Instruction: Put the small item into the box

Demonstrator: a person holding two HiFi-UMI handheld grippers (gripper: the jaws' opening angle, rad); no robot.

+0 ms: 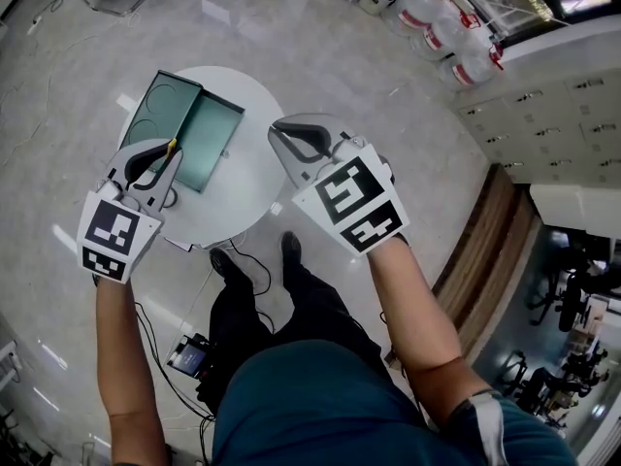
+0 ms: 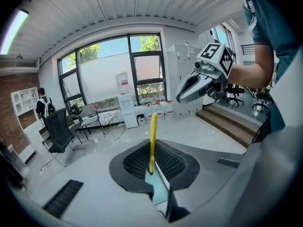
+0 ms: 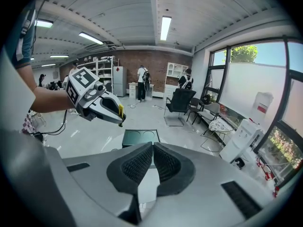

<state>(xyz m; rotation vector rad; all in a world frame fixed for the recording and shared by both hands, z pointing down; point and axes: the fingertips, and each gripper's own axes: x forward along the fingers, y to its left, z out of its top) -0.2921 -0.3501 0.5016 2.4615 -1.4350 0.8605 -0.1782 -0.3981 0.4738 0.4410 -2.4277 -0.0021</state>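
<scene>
A thin yellow item (image 2: 153, 131) stands upright between the pads of my left gripper (image 2: 152, 167), which is shut on it. From the head view, the left gripper (image 1: 171, 151) hovers over the near left part of the round white table (image 1: 247, 124), with the yellow item (image 1: 173, 147) at its tip. A dark green open box (image 1: 184, 124) lies on the table just beyond it; the box (image 3: 140, 137) also shows in the right gripper view. My right gripper (image 1: 277, 132) is shut on nothing, raised at the table's right edge; its pads (image 3: 142, 162) touch.
Water jugs (image 1: 456, 27) stand on the floor at the far right, beside white lockers (image 1: 553, 115) and a wooden step (image 1: 485, 250). Cables and a small device (image 1: 189, 352) lie by the person's feet. Office chairs (image 3: 180, 103) and standing people are in the room's background.
</scene>
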